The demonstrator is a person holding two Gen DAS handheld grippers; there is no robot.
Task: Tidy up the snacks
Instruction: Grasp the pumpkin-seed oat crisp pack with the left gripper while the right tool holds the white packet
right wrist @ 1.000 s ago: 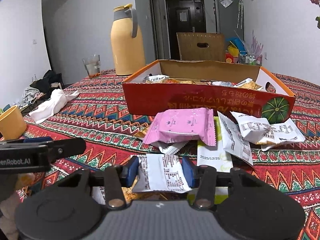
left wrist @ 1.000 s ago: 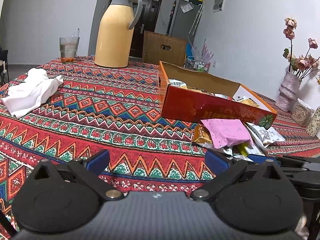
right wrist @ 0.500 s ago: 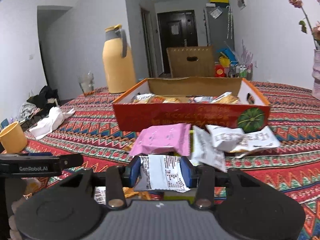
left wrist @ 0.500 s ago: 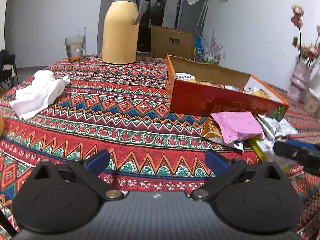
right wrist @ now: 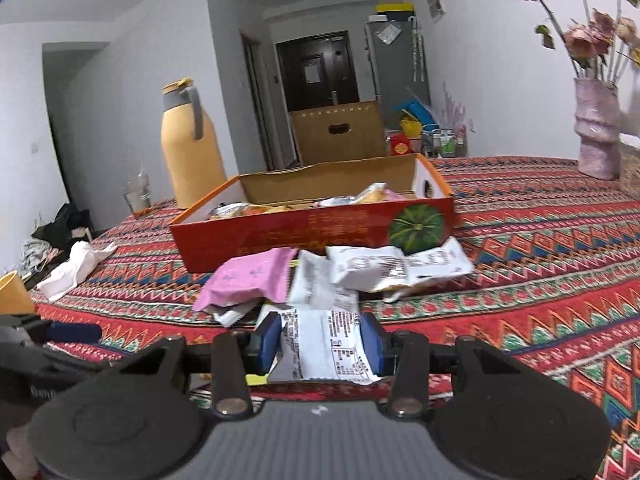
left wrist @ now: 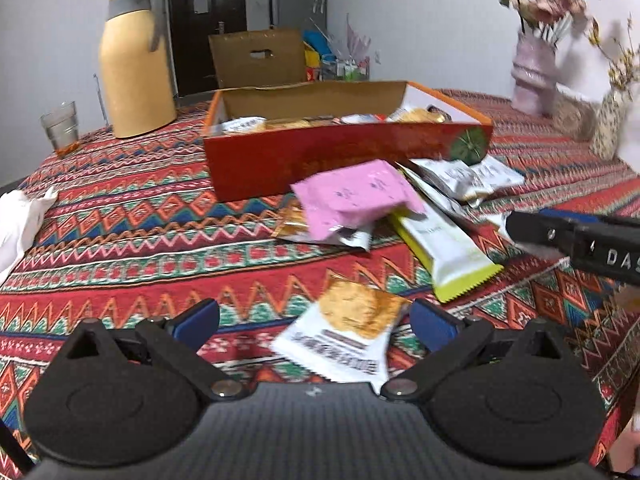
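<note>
The right claw [right wrist: 320, 340] is clenched on a white snack packet with black print [right wrist: 326, 350], its blue pads [right wrist: 268, 340] pressing both sides of the packet, the same grasp as one second ago. In the earlier right wrist view the packet lay lower and nearer to the pile; now the red box appears further away and more of the counter shows.

The left claw [left wrist: 316, 316] is released, its blue pads [left wrist: 196, 316] standing wide apart and touching nothing. A second ago only bare cloth was seen between them; now a white packet with a golden cracker picture [left wrist: 348, 328] lies on the counter [left wrist: 140, 248] between and just ahead of them.

Beyond it lie a long yellow-green and white wrapper [left wrist: 444, 252] and a pink packet [left wrist: 356, 196] on top of other packets, and white printed packets [left wrist: 468, 176] just in front of the red cardboard box with a green pumpkin picture [left wrist: 320, 156]. This pile has come from the right edge of the left wrist view toward its middle. The box holds several more snacks. The tip of the right claw now enters that view at mid height on the right.

Behind stand a yellow thermos jug [left wrist: 132, 64], a glass [left wrist: 60, 128] and a pale vase with dried flowers [left wrist: 534, 76].
</note>
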